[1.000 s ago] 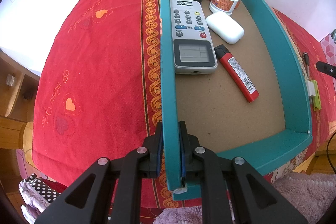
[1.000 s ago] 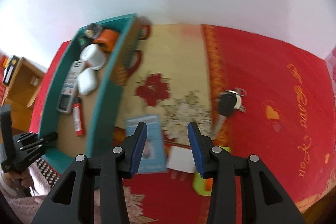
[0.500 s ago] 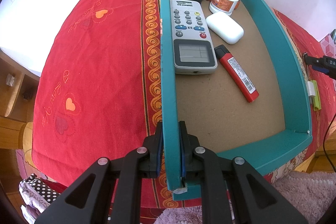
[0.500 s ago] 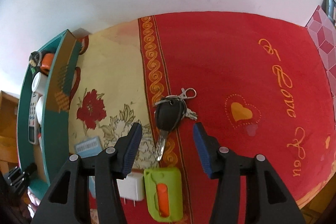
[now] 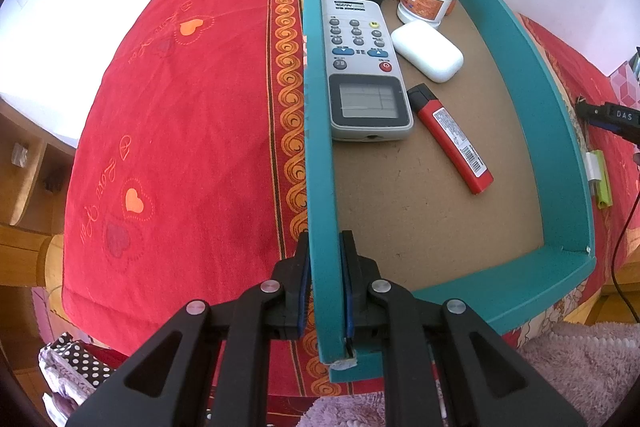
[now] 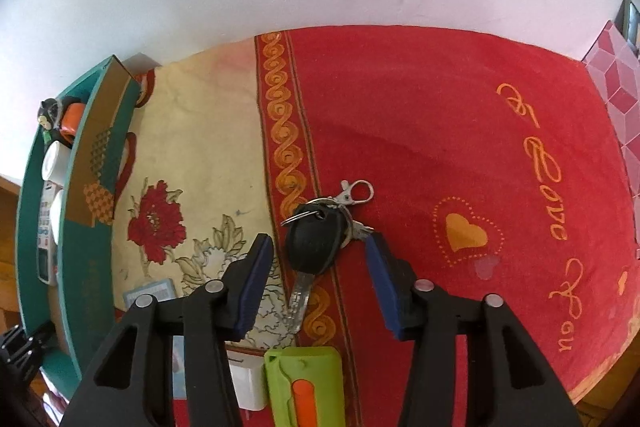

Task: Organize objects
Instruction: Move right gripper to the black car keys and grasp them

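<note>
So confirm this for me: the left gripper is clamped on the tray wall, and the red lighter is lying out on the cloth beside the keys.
Wrong on the lighter. The left wrist view shows the red lighter lying inside the tray, next to the remote, not on the cloth by the keys. The left gripper is indeed clamped on the tray wall.

- Left wrist camera looks steeply down along its own fingers, close over the near corner of the teal tray (image 5: 560,131), red cloth (image 5: 180,147) to its left.
- Right wrist camera tilts down too, close above the car key (image 6: 314,243).
- Both views share the tray (image 6: 86,251) and cloth (image 6: 440,147); the right sees the tray at far left.
</note>
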`<state>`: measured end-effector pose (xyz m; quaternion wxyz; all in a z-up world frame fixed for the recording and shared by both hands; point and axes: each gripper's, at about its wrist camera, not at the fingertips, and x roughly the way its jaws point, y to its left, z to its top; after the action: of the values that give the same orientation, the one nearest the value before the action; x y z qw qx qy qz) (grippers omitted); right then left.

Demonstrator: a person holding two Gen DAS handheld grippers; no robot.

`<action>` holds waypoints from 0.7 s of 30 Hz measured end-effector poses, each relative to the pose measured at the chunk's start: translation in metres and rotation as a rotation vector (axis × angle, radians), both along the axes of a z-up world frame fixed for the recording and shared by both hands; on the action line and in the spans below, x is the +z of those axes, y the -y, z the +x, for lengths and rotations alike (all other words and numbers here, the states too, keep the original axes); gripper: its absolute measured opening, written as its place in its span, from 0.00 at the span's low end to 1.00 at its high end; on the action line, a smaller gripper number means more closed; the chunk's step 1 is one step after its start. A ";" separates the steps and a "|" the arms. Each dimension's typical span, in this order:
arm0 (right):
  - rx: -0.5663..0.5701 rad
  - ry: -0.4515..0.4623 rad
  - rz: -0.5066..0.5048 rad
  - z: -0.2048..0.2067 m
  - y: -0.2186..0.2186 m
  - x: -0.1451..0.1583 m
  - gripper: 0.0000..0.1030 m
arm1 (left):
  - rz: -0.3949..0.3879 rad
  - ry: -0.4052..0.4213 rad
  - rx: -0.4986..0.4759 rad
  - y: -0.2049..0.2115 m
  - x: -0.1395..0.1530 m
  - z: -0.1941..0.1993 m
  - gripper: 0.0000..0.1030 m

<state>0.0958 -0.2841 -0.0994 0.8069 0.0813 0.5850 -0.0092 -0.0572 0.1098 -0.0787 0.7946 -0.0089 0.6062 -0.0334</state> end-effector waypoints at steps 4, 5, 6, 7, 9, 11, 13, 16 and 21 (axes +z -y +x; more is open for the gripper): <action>-0.014 -0.003 -0.007 -0.002 0.005 0.000 0.27 | -0.001 0.000 0.001 0.000 0.000 0.001 0.10; -0.017 -0.001 0.006 -0.002 0.008 0.000 0.27 | -0.001 0.000 0.001 0.000 0.000 0.001 0.10; -0.026 -0.001 0.032 -0.002 0.012 -0.001 0.27 | -0.001 0.000 0.001 0.000 0.000 0.001 0.10; -0.029 -0.001 0.045 -0.001 0.014 -0.002 0.27 | -0.001 0.001 0.001 0.000 0.000 0.000 0.10; -0.032 0.001 0.060 -0.001 0.018 -0.003 0.26 | 0.000 0.000 0.001 0.000 0.000 0.001 0.10; -0.029 0.004 0.060 -0.002 0.018 -0.003 0.26 | -0.001 0.000 0.001 0.000 0.000 0.001 0.10; -0.021 0.009 0.064 -0.002 0.016 -0.003 0.26 | 0.000 0.000 0.002 0.000 0.000 0.001 0.10; 0.012 0.011 0.057 -0.005 0.010 -0.002 0.27 | -0.001 0.000 0.002 0.000 0.000 0.001 0.10; 0.047 0.014 0.021 -0.005 -0.008 -0.001 0.38 | 0.000 -0.001 0.000 0.000 0.000 0.001 0.10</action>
<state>0.0913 -0.2759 -0.0999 0.8101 0.0764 0.5811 0.0165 -0.0564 0.1094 -0.0783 0.7944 -0.0089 0.6064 -0.0333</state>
